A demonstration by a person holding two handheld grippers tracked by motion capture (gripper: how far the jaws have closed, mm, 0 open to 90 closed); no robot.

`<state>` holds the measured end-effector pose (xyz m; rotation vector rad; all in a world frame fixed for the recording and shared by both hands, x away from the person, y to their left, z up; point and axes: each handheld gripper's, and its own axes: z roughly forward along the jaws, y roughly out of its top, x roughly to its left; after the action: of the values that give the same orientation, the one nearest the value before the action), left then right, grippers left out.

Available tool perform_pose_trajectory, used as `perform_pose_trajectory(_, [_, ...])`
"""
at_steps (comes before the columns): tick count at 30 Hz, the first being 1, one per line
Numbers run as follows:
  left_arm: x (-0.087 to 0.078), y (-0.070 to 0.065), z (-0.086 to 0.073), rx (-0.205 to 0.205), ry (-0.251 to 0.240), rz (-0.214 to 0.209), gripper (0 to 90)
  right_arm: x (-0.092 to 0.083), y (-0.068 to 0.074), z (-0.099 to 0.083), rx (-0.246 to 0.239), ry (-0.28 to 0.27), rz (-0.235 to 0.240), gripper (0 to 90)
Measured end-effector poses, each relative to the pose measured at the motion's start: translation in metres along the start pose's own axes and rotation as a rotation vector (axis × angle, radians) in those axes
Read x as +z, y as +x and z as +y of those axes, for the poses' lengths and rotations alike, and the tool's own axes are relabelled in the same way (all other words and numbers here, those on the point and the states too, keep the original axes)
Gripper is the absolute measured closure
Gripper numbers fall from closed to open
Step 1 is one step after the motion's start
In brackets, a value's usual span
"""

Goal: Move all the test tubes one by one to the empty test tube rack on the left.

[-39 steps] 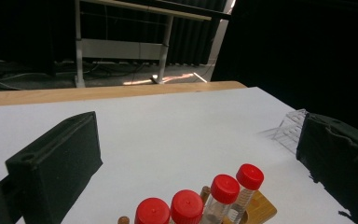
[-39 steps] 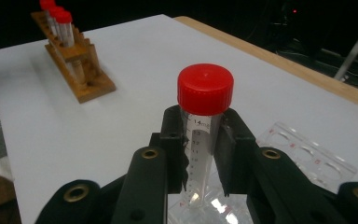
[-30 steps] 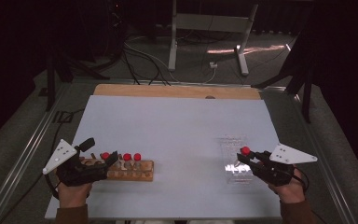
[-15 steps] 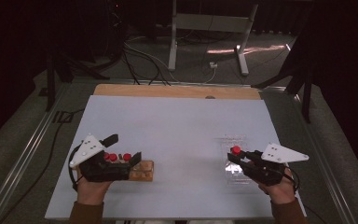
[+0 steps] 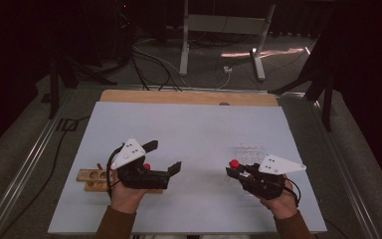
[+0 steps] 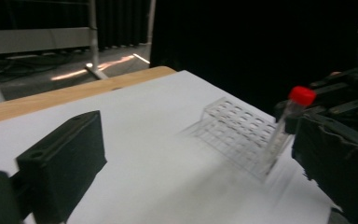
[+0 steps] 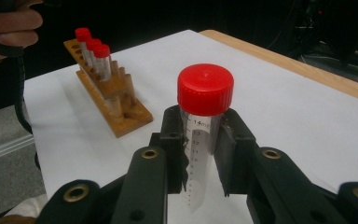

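My right gripper (image 5: 238,172) is shut on a clear tube with a red cap (image 5: 234,163) and holds it upright just in front of the clear plastic rack (image 5: 251,148). In the right gripper view the two pads (image 7: 175,140) press on the tube (image 7: 199,163) below its cap. My left gripper (image 5: 163,158) is open with nothing between its fingers; its jaws have just been closing a little. It hangs right of the wooden rack (image 5: 92,180) and points at the tube (image 6: 284,130) and the clear rack (image 6: 233,128).
The wooden rack (image 7: 109,98) carries three red-capped tubes (image 7: 93,51) at one end. The white sheet (image 5: 199,124) covers the table, with a wooden strip (image 5: 189,97) along its far edge. Beyond it, cables and a stand's legs lie on the floor.
My left gripper has left the wooden rack and swung right toward the middle of the sheet. My right gripper has carried the tube a little to the left.
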<state>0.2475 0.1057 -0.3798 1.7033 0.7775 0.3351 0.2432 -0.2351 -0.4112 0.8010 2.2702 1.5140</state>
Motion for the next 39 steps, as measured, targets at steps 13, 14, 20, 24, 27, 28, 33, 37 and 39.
perform_pose_trajectory(13, [0.053,-0.04,0.002,0.027,0.066,-0.122,15.2,0.015,0.01,-0.002,-0.004,0.017,0.026,74.1])
perform_pose_trajectory(14, [0.057,-0.042,0.001,0.032,0.074,-0.131,18.2,0.016,0.011,-0.002,-0.007,0.019,0.028,74.1])
perform_pose_trajectory(20, [0.073,-0.051,-0.002,0.055,0.09,-0.194,46.5,0.021,0.014,-0.002,-0.009,0.028,0.052,74.1])
perform_pose_trajectory(24, [0.08,-0.054,-0.004,0.06,0.108,-0.213,55.0,0.022,0.015,-0.003,-0.009,0.03,0.058,74.1])
perform_pose_trajectory(27, [0.083,-0.056,-0.006,0.07,0.119,-0.217,60.3,0.022,0.016,-0.002,-0.008,0.03,0.062,74.1])
perform_pose_trajectory(28, [0.084,-0.057,-0.006,0.068,0.124,-0.219,62.9,0.022,0.016,-0.002,-0.01,0.031,0.064,74.1])
perform_pose_trajectory(33, [0.086,-0.06,-0.008,0.085,0.132,-0.213,70.6,0.023,0.016,-0.003,-0.013,0.035,0.072,73.7])
perform_pose_trajectory(37, [0.083,-0.058,-0.008,0.075,0.12,-0.198,70.9,0.022,0.015,-0.004,-0.01,0.033,0.097,59.1])
perform_pose_trajectory(39, [0.081,-0.056,-0.007,0.069,0.117,-0.187,71.0,0.022,0.014,-0.004,-0.01,0.036,0.101,51.3])
